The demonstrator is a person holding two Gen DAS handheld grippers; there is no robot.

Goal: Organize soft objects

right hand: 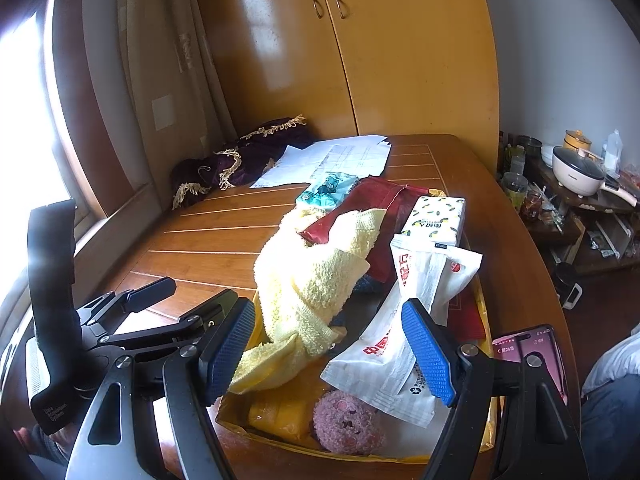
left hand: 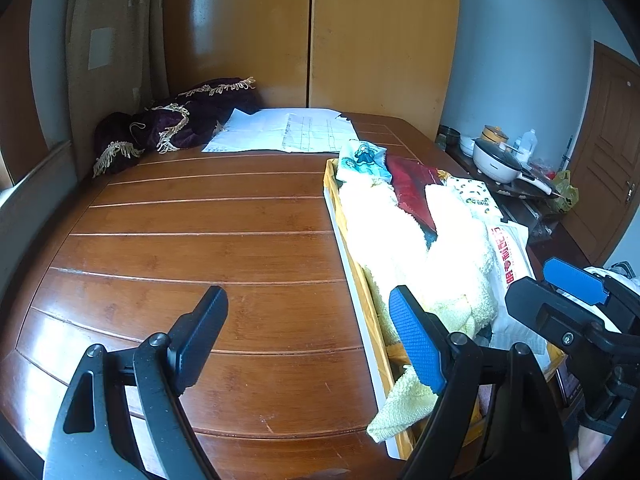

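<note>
A pale yellow towel lay heaped in a shallow yellow tray on the wooden table, one corner spilling over the tray's rim. Beside it sat a white plastic packet, a red cloth, a tissue pack and a pink plush toy (face up, near the tray's front edge). The right gripper hovered above the tray, jaws spread, holding nothing. The left gripper was likewise spread wide above the bare table beside the tray.

Left claw and right claw both gape, empty
</note>
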